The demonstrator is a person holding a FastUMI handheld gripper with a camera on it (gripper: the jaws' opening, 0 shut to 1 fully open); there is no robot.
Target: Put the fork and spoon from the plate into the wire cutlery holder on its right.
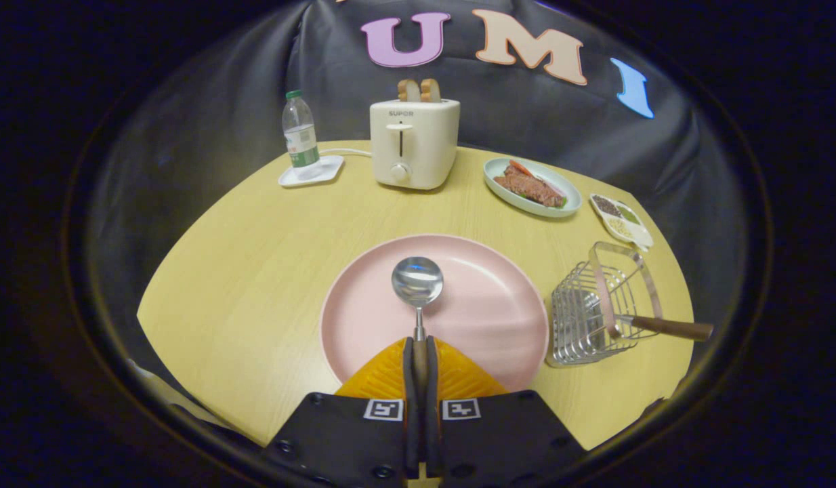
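My gripper [419, 347] is shut on the spoon [417, 281], both orange fingers [384, 376] pressing its wooden handle. The spoon's shiny bowl points away from me, over the middle of the pink plate [486, 305], whose surface is otherwise bare. To the plate's right stands the wire cutlery holder [584, 318]. A utensil with a wooden handle [669, 328] rests in the holder, its handle sticking out to the right; I take it for the fork, though its head is hidden among the wires.
Beyond the plate stands a cream toaster [413, 142] with two bread slices. A water bottle [300, 135] on a white coaster is to its left. A pale blue dish with food [532, 186] and a small divided dish [621, 218] lie behind the holder.
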